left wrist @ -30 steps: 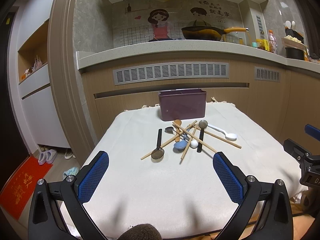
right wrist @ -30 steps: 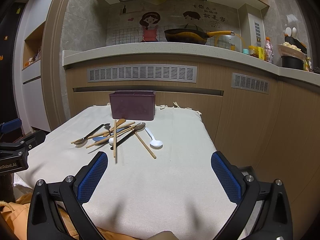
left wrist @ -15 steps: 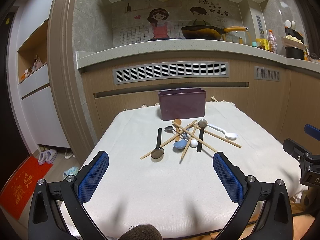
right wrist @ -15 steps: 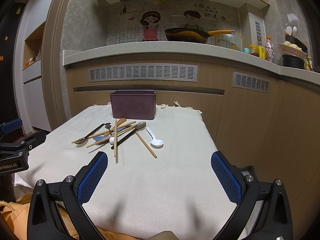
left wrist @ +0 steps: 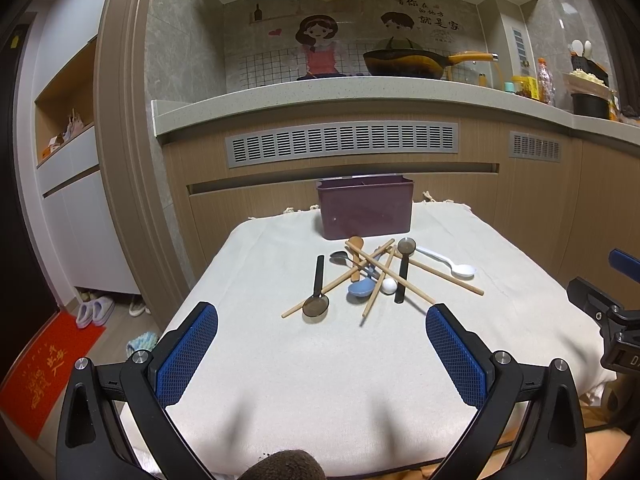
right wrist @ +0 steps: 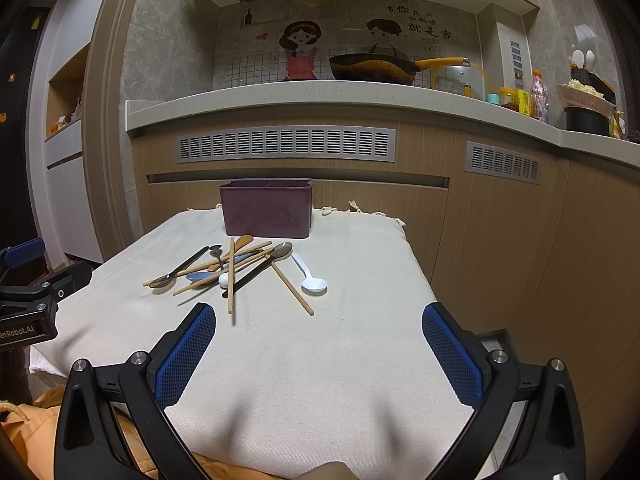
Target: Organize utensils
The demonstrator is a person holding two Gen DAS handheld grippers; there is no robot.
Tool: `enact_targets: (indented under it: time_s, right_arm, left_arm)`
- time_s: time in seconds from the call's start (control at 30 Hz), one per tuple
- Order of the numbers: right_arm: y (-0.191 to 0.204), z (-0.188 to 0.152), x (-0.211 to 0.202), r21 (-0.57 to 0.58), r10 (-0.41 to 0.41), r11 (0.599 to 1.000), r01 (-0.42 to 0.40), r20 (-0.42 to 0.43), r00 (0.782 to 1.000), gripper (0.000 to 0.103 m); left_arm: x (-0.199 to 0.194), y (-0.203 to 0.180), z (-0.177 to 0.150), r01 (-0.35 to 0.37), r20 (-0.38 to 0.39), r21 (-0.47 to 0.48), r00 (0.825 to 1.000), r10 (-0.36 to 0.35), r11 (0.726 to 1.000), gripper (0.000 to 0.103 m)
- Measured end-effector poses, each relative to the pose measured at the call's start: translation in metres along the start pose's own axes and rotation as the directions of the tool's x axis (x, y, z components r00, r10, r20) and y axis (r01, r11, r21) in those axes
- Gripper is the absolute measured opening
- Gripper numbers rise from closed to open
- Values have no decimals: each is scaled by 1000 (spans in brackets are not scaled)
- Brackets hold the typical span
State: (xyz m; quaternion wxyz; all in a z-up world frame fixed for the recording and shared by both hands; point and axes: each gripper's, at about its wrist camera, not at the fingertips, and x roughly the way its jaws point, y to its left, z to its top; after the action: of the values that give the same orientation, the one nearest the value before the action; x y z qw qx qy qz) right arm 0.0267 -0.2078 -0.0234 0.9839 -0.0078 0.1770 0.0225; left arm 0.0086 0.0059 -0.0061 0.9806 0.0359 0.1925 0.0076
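My left claw and right claw both gape wide and hold nothing, above the near part of the cloth-covered counter. The spoons and chopsticks lie crisscrossed just before the purple box.

Tangled pile of wooden chopsticks, black-handled metal spoons, blue and white plastic spoons on cloth, dark purple rectangular utensil box standing upright just behind

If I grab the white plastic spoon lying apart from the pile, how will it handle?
The white plastic spoon looks thin and light, so probably easy to lift. Its glossy handle may slip between the pads. Lying flat on the cream cloth, it likely needs a low pinch.
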Motion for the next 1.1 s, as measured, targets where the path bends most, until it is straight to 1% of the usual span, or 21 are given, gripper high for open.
enact_targets:
  time_s: [0.57, 0.8, 0.9, 1.0, 1.1]
  right_arm:
    - [0, 0, 6, -4, 8, 1000, -8, 0, 1000, 103]
    - [-8, 4, 17, 29, -4, 1000, 4, -20, 1000, 103]
    - [-9, 8, 21, 26, -11, 1000, 12, -18, 1000, 103]
    - [-10, 14, 28, 25, 1, 1000, 0, -27, 1000, 103]
    - [-11, 21, 39, 24, 8, 1000, -8, -35, 999, 103]
  left_arm:
    - [3, 2, -4, 7, -10, 9, 1000, -7, 1000, 103]
    - [20, 5, -3, 33, -74, 3, 997, -32, 999, 103]
    - [31, 7, 2, 35, -100, -5, 994, -35, 999, 103]
    - [41, 8, 8, 36, -118, -9, 992, -37, 999, 103]
    - [54, 11, 14, 64, -149, -23, 987, -67, 998, 103]
